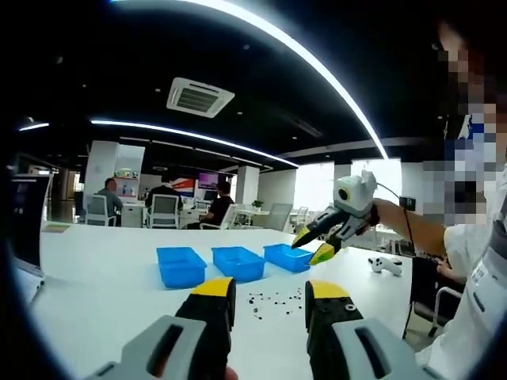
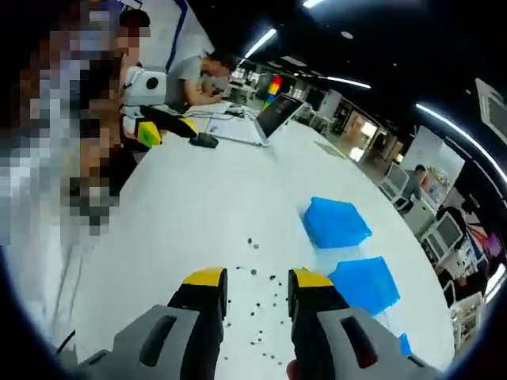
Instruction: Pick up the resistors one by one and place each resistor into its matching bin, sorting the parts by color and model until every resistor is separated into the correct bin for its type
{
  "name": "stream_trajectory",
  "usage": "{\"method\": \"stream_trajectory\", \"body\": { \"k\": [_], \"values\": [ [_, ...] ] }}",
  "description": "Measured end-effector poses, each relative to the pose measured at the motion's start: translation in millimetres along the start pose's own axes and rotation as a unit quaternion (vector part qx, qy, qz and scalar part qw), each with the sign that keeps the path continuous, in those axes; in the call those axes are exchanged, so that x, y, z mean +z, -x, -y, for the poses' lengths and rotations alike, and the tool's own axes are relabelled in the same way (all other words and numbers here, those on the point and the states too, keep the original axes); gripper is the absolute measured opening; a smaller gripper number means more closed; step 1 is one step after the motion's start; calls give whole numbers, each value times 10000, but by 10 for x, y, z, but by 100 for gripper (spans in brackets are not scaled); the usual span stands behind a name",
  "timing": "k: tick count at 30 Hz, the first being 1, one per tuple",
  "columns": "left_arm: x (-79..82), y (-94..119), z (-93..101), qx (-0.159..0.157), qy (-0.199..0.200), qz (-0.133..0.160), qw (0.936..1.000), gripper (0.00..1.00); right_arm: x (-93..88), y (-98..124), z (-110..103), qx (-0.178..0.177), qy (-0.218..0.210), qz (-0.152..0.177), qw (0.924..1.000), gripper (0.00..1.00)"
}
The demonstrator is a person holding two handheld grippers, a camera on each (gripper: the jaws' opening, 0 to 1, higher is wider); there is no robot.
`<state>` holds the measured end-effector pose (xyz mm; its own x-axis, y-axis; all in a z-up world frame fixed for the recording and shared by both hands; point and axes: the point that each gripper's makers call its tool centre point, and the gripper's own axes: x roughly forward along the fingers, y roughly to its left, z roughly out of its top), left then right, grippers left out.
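Observation:
Several tiny dark resistors (image 1: 276, 301) lie scattered on the white table (image 1: 103, 277), just ahead of my left gripper (image 1: 269, 294), which is open with nothing between its yellow-tipped jaws. Behind them stand three blue bins in a row: left (image 1: 181, 266), middle (image 1: 238, 262), right (image 1: 287, 256). My right gripper (image 1: 313, 245) hovers above the right bin. In the right gripper view, my right gripper (image 2: 257, 281) is open and empty over the resistors (image 2: 260, 305), with blue bins (image 2: 337, 222) (image 2: 364, 283) to the right. The left gripper (image 2: 168, 129) shows at upper left.
A white controller-like object (image 1: 386, 265) lies on the table's right part. A laptop (image 2: 273, 119) and a black mouse (image 2: 204, 141) sit at the far end. A dark screen (image 1: 24, 222) stands at the left edge. People sit at desks behind.

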<state>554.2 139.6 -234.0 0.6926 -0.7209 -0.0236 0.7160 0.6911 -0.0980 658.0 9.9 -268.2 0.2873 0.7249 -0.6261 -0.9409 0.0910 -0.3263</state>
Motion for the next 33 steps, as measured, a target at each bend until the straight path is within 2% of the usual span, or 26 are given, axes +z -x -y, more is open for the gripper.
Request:
{"method": "stream_trajectory", "body": {
  "k": [3,6,10,15,22,25,26,27,28,33],
  "values": [
    [-1,9,-16,20,1,-6,10000,37,16,-233,13,180,159,-115,9996,33],
    [-3,9,-11,7,11,-1,10000,37,-58,-429,-24,498,399,-452,9969,30],
    [2,14,-14,4,20,6,10000,37,-249,-717,-48,829,608,-1049,9892,26],
    [14,22,9,-5,7,24,10000,37,-424,-962,-49,1114,596,-1444,9814,21],
    [9,20,10,1,16,34,10000,37,-547,-1125,-78,1388,612,-1748,9728,18],
    [7,5,30,-19,15,27,10000,37,-654,-1208,-95,1506,549,-2048,9656,15],
    [8,-1,48,-44,10,27,10000,37,-611,-1228,-137,1625,443,-1958,9661,11],
    [9,-5,60,-61,6,26,10000,37,-642,-1256,-130,1596,425,-2022,9653,9],
    [9,-8,67,-74,-1,23,10000,37,-630,-1222,-196,1782,255,-2050,9621,7],
    [16,-5,58,-59,10,36,10000,37,-605,-1205,-162,1752,291,-2186,9595,7]
  ]
}}
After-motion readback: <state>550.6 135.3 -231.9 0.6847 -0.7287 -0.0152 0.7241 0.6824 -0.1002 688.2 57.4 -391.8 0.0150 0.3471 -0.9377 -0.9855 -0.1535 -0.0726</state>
